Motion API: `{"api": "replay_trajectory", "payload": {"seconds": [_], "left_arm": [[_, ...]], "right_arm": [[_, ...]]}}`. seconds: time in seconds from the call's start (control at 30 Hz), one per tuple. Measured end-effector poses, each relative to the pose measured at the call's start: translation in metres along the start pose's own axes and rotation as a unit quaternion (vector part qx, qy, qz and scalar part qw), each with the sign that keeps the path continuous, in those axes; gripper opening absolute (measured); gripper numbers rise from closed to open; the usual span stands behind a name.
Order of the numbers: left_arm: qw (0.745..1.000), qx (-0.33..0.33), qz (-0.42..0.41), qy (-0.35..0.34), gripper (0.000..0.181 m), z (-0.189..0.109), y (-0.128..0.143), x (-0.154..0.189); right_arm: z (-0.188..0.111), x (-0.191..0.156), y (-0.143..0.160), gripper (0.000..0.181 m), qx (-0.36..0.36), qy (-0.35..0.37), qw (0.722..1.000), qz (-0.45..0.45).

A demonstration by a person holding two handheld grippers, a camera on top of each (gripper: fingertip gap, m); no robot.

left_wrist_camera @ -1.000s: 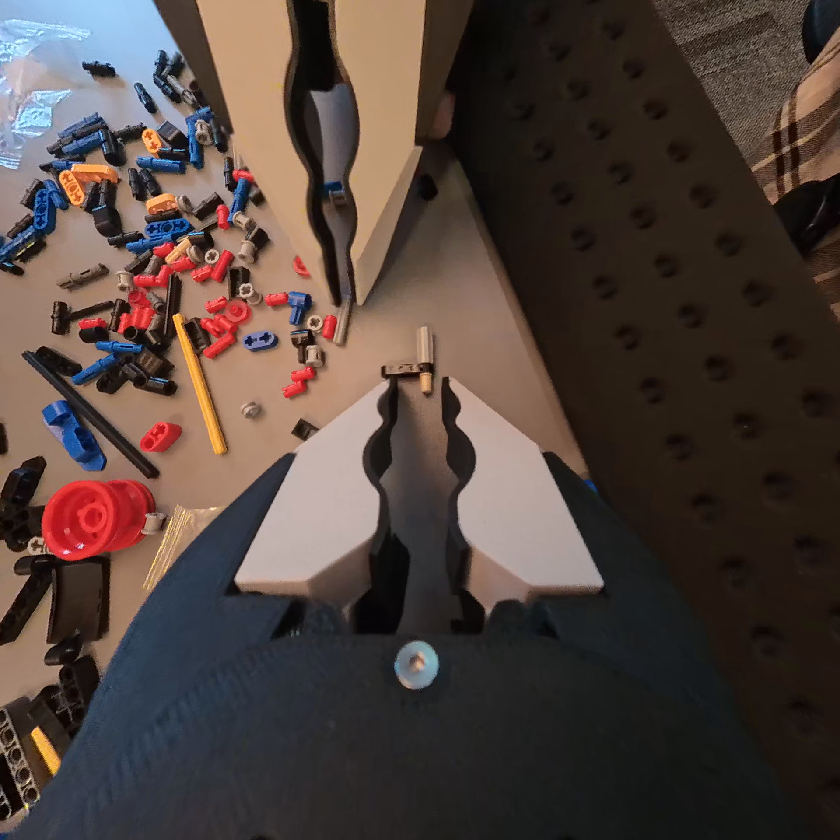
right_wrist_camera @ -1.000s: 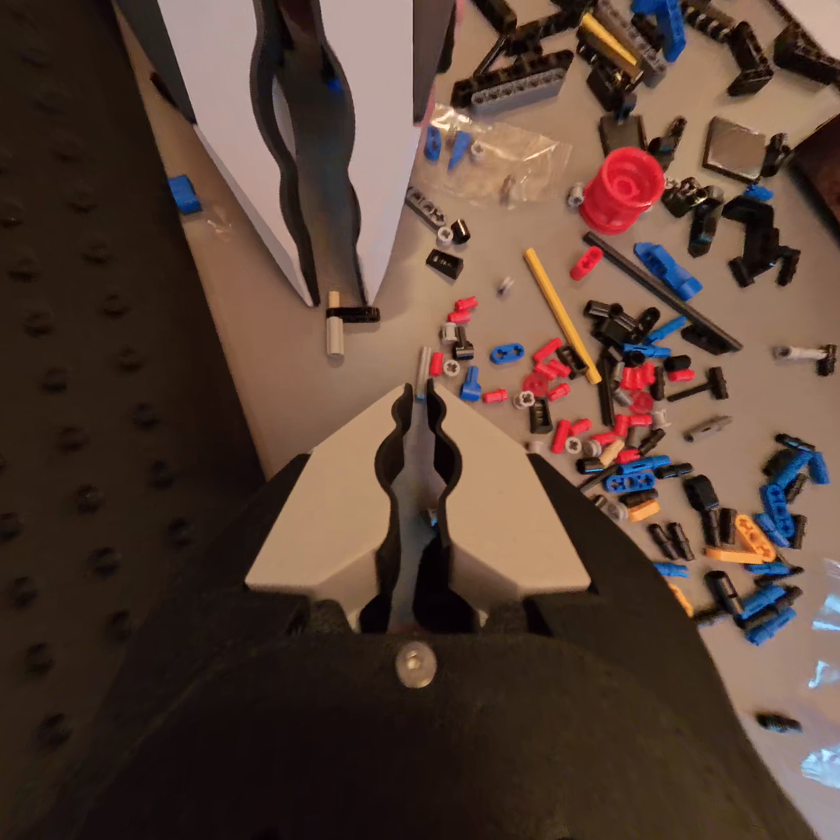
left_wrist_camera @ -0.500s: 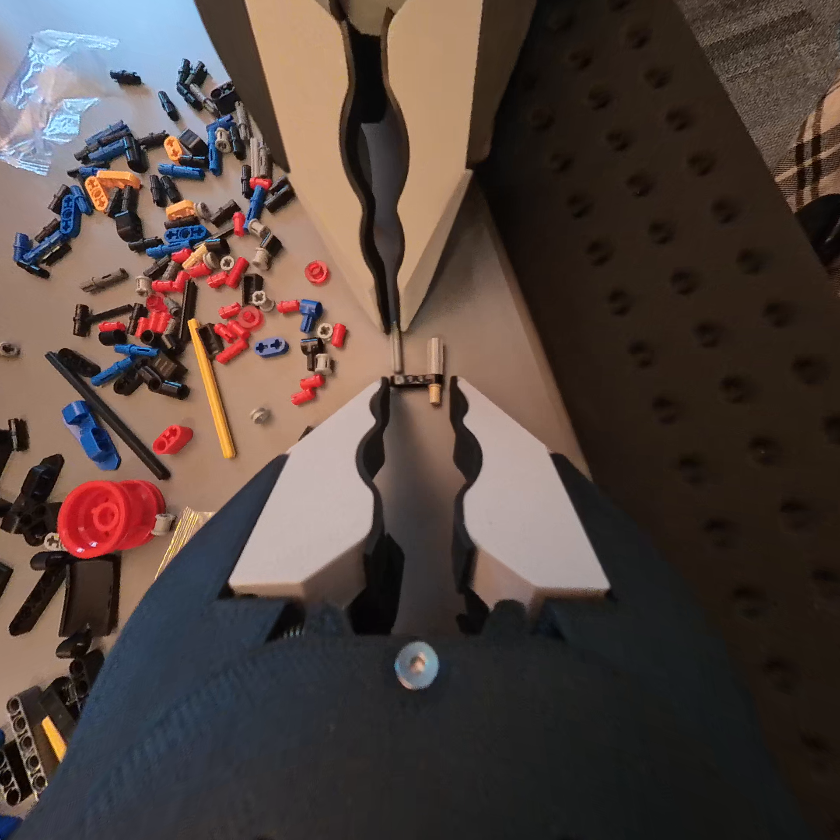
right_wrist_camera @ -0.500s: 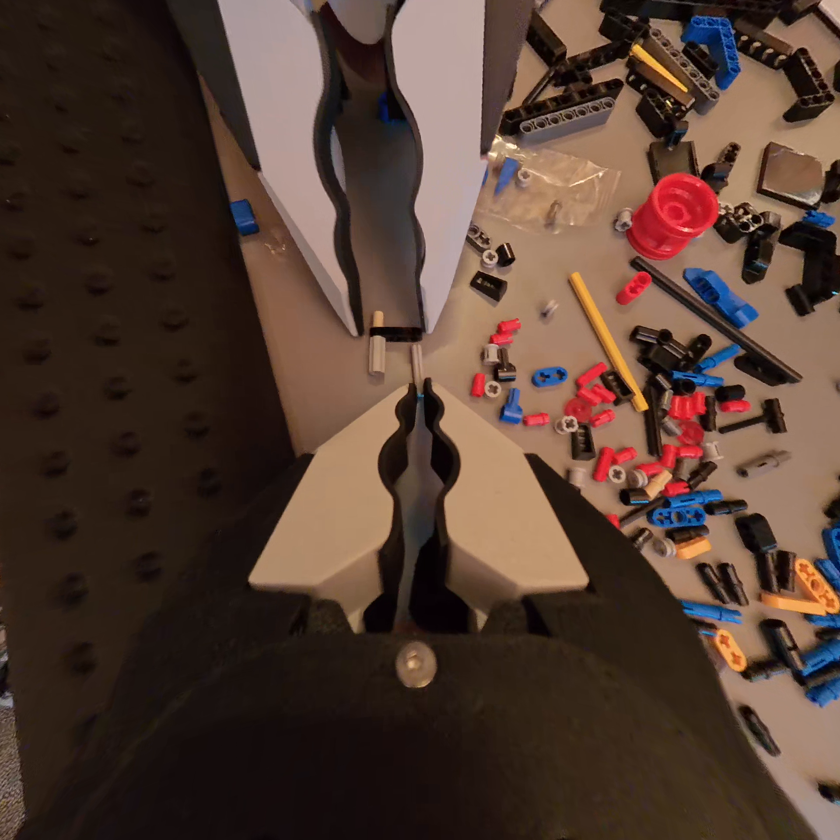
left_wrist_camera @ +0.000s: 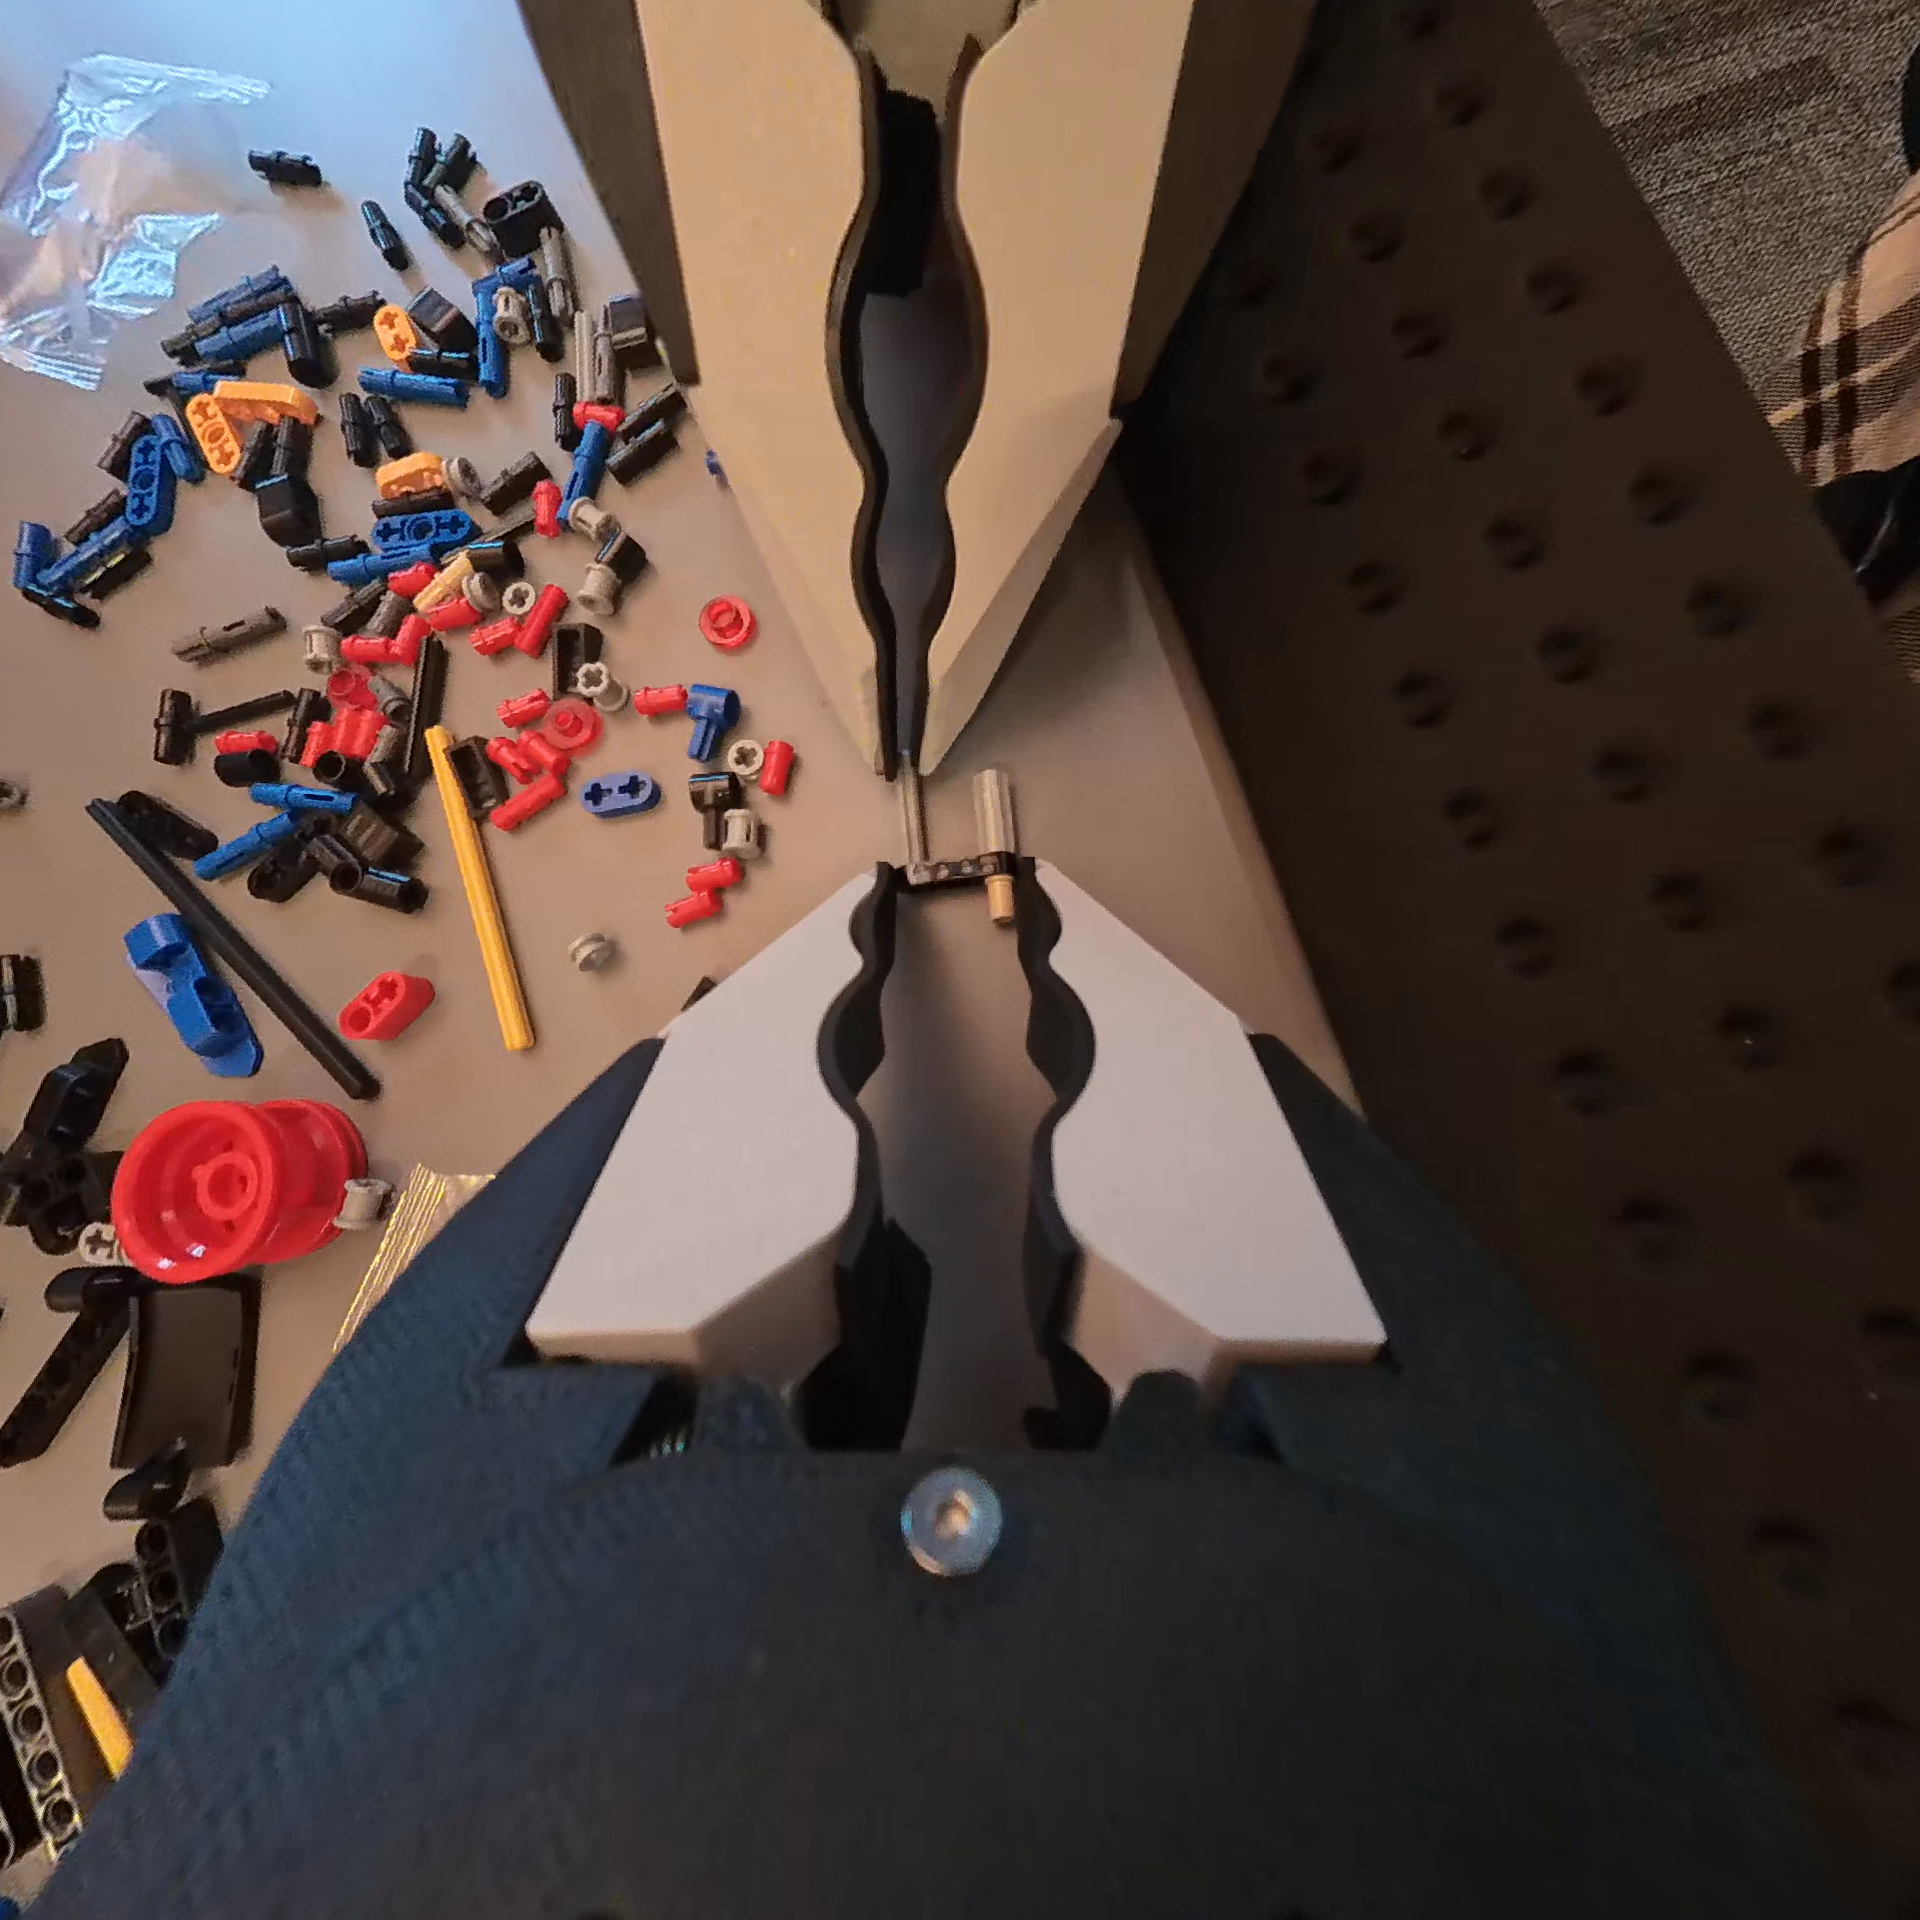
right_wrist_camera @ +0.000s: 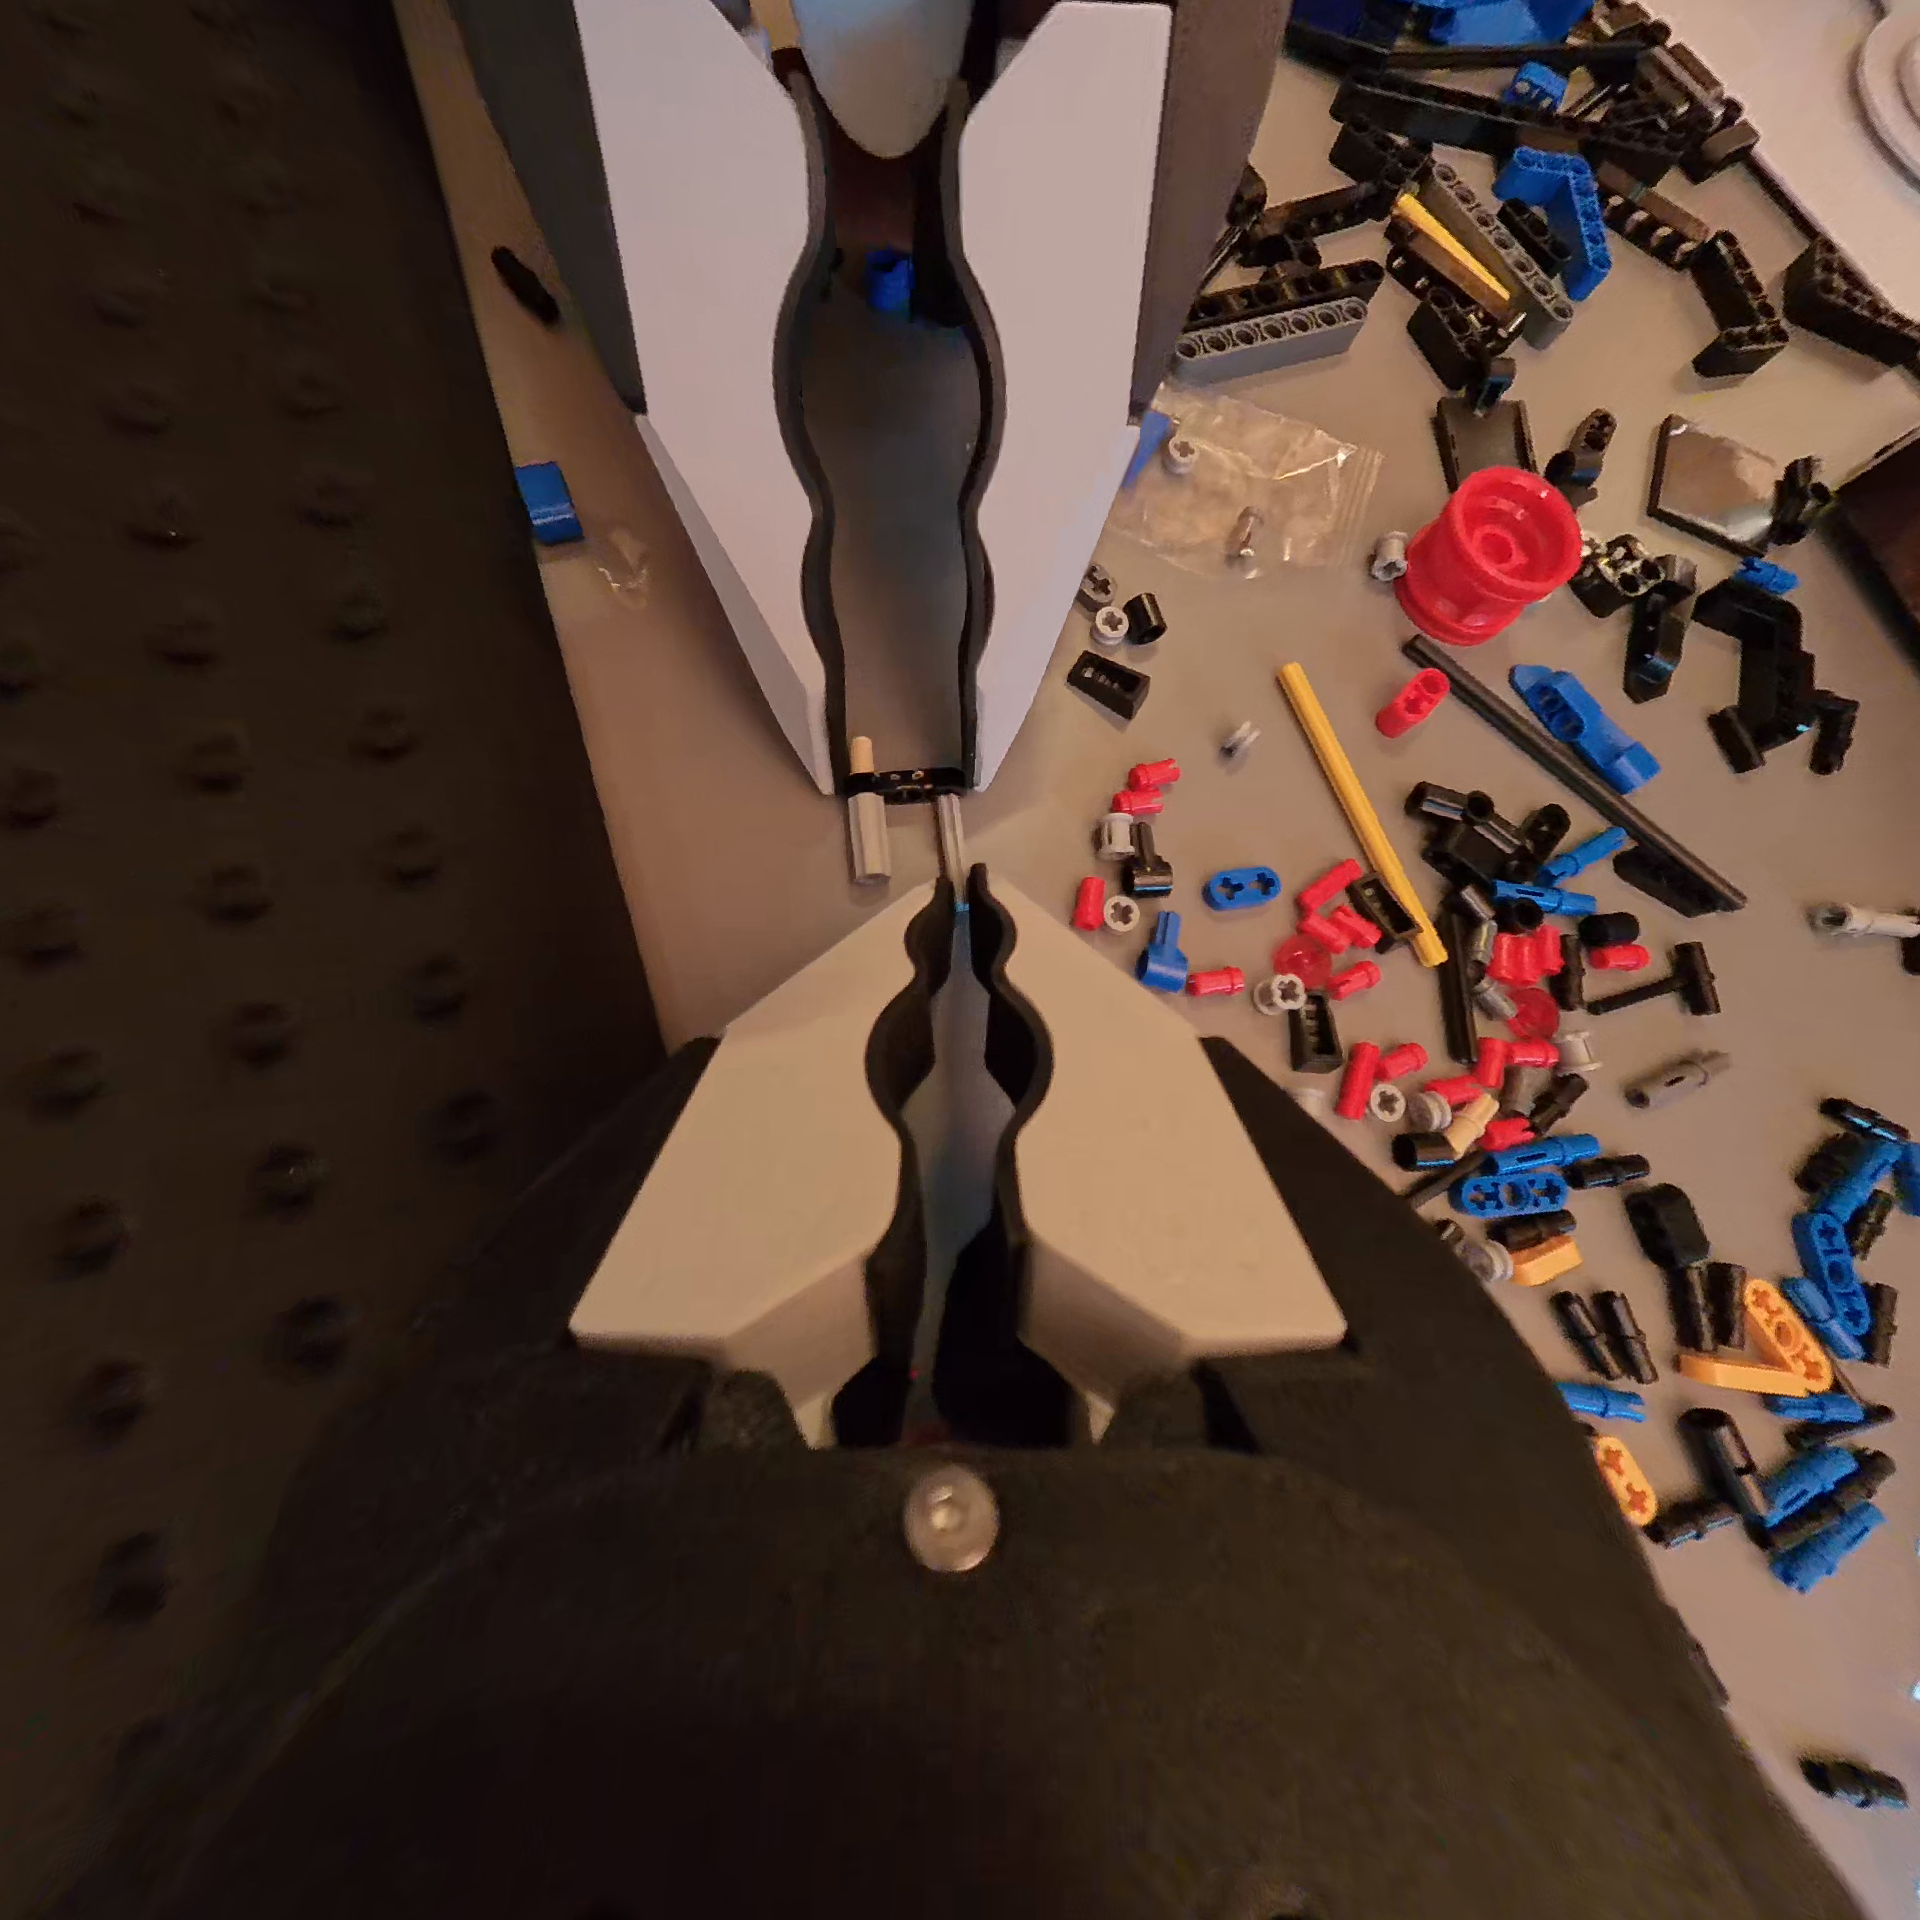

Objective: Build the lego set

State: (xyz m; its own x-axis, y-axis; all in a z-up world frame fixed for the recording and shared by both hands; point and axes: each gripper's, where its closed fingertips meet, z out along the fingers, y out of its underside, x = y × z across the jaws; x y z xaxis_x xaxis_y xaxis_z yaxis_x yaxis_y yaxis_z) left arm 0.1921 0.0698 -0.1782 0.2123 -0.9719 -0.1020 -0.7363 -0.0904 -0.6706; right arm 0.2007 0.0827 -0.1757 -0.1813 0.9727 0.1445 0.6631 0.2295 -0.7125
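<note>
My left gripper [left_wrist_camera: 961,878] is shut on a small thin black beam [left_wrist_camera: 961,868], which spans the gap between its fingertips. A grey and tan pin [left_wrist_camera: 992,821] sticks through one end of the beam. My right gripper [right_wrist_camera: 961,883] is shut on a thin grey axle [right_wrist_camera: 951,836] that pokes out of its tips. The grippers face each other tip to tip above the grey table. The axle's free end [left_wrist_camera: 914,810] meets the beam's other end hole [right_wrist_camera: 940,779]. I cannot tell how deep it sits.
Several loose red, blue and black pieces [left_wrist_camera: 416,644] lie scattered on the table, with a red wheel [left_wrist_camera: 234,1190], a yellow axle [left_wrist_camera: 478,883] and a plastic bag [right_wrist_camera: 1247,488]. A dark studded mat [left_wrist_camera: 1558,727] borders the work spot. Plaid cloth [left_wrist_camera: 1860,343] shows beyond it. Both grippers' tips are close together, under 4 cm apart. From the left gripper's tips to the red wheel [left_wrist_camera: 234,1190] is close to 12 centimetres. The right camera catches it too, in the right wrist view [right_wrist_camera: 1491,538].
The two grippers have closed in on each other. The grey axle, off to the side of the beam a second ago, now lines up with its end hole and touches it.
</note>
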Motion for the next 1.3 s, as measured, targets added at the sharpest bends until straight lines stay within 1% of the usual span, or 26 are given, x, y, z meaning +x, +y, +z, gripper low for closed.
{"api": "replay_trajectory", "payload": {"seconds": [0.3, 0.67, 1.0, 1.3], "left_arm": [[1.000, 0.004, -0.007, 0.006, 0.022, 0.0003, 0.0000, 0.0002], [1.000, 0.004, -0.008, 0.009, 0.022, 0.0006, -0.0002, 0.0001], [1.000, 0.005, -0.008, 0.009, 0.022, 0.0009, -0.0005, 0.0000], [1.000, 0.003, -0.006, 0.008, 0.022, 0.0009, -0.0001, 0.0001]], "right_arm": [[-0.0043, 0.0025, -0.0087, 0.001, 0.022, 0.080, 0.992, -0.097], [-0.0047, 0.0020, -0.0072, 0.001, 0.040, 0.071, 0.991, -0.110], [-0.0071, 0.0020, -0.0105, 0.001, 0.059, 0.062, 0.992, -0.097], [-0.0027, 0.0008, -0.0047, 0.001, 0.036, 0.036, 0.996, -0.076]]}}
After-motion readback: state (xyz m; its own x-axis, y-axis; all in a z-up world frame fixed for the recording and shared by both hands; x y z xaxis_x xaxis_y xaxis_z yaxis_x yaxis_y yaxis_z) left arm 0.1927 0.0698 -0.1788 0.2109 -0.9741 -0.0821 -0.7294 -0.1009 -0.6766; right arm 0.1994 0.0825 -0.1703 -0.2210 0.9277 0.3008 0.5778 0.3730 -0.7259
